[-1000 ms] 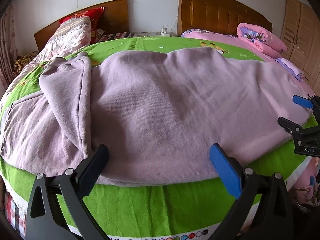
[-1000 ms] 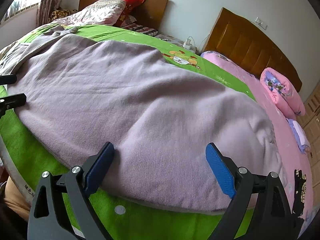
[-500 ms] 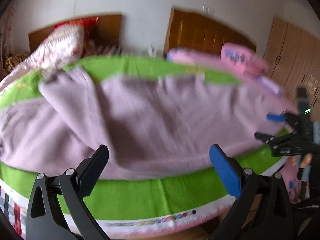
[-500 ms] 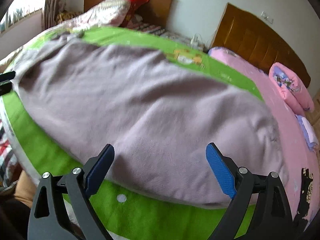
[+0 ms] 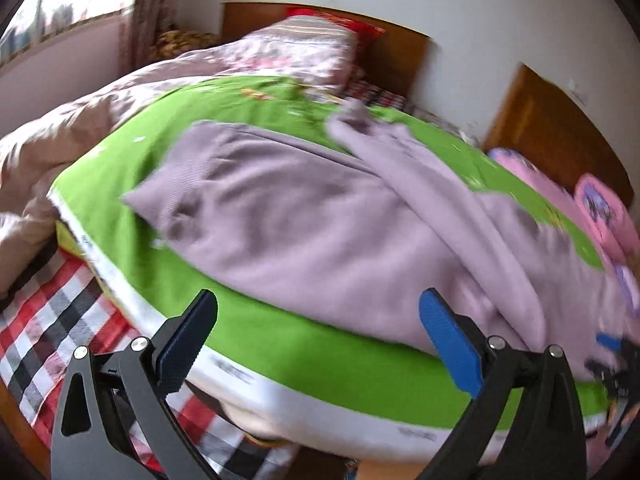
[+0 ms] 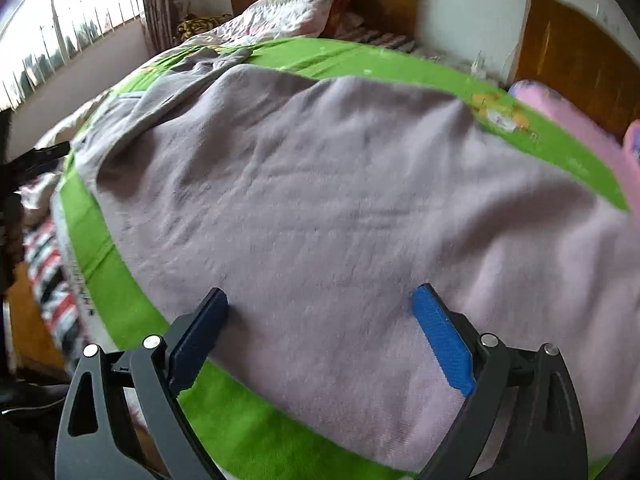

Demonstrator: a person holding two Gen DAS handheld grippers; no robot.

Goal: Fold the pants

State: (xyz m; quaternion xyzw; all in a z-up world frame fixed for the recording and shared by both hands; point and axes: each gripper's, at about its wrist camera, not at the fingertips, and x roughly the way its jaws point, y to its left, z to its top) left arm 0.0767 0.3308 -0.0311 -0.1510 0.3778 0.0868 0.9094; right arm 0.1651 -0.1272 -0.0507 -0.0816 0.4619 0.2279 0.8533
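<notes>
1. Swung over to the left end of the bed since a second ago: left gripper [image 5: 318,334], now facing the ribbed waistband end of the pants [image 5: 320,224] and not the long side.
2. Left view, blurry: claw wide open, holding nothing, hanging just off the bed edge above the green blanket [image 5: 280,344].
3. Lilac pants spread flat on that green blanket, waistband [image 5: 176,184] at the left, one leg [image 5: 440,184] lying folded across the top toward the far side.
4. Red, black and white checked sheet [image 5: 44,344] showing below the blanket at the lower left.
5. Pale quilt [image 5: 52,136] bunched at the far left, a pillow [image 5: 304,52] against the wooden headboard [image 5: 400,56], pink bedding [image 5: 600,208] at the right.
6. Tip of the right gripper [image 5: 612,356] just seen at the far right edge, too blurry to tell much.
7. Right view: moved in closer than before, right gripper [image 6: 320,336] wide open and empty, both pads low over the near edge of the pants [image 6: 340,200]; touching or not, cannot tell.
8. Pants filling most of this view, lying along the green blanket [image 6: 240,432], with the bunched end [image 6: 200,64] far off at the upper left.
9. Window [image 6: 68,28] at the upper left, second wooden headboard [image 6: 572,60] at the upper right.
</notes>
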